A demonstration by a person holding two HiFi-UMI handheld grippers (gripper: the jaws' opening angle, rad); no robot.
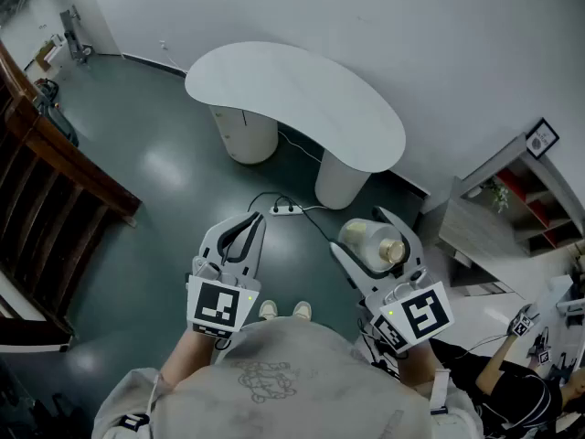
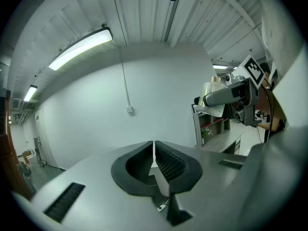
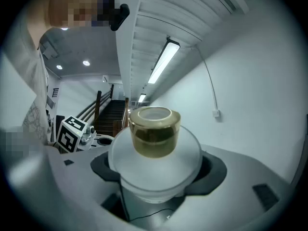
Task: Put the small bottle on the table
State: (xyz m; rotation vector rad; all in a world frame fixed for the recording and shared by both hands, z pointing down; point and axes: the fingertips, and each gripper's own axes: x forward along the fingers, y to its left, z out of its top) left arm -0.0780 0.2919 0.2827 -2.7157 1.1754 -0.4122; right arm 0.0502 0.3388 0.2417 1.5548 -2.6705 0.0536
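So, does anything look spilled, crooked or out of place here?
Nothing stands out. The small bottle sits capped and sideways in the right claw, with nothing spilled. The only untidy bit is a power strip with its cables on the floor by the table.

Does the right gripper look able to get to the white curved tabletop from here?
Probably yes, with a step forward: nothing stands between the right gripper, holding the frosted gold-capped small bottle, and the bare white curved tabletop.
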